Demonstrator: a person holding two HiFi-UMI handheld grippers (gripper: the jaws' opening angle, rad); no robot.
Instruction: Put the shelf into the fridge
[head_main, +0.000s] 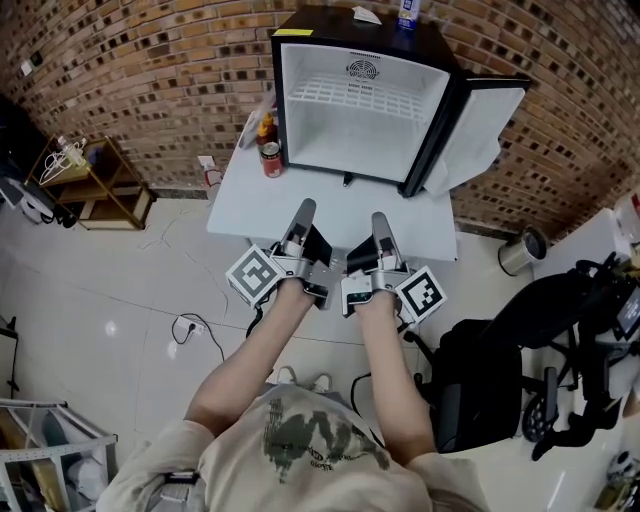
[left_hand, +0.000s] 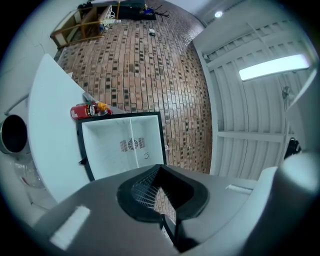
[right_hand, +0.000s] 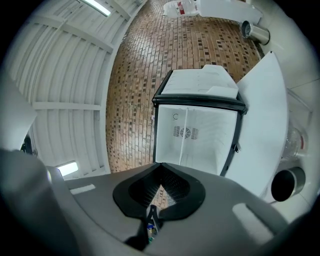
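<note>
A black mini fridge (head_main: 365, 95) stands open on the white table (head_main: 245, 205), its door (head_main: 490, 130) swung to the right. The white wire shelf (head_main: 352, 97) lies level inside it, about halfway up. Both gripper views are turned on their side, so the shelf (left_hand: 132, 145) (right_hand: 186, 131) shows there as a thin upright line. My left gripper (head_main: 305, 208) and right gripper (head_main: 380, 218) hover side by side over the table's near edge, short of the fridge. Each is shut with nothing in it; the left gripper (left_hand: 159, 167) and right gripper (right_hand: 160, 167) show their tips meeting.
A red can (head_main: 271, 160) and a sauce bottle (head_main: 265, 128) stand on the table left of the fridge. A bottle (head_main: 407, 12) sits on the fridge top. A wooden rack (head_main: 95, 185) is far left, a metal bin (head_main: 522, 250) and black chair (head_main: 480, 390) to the right.
</note>
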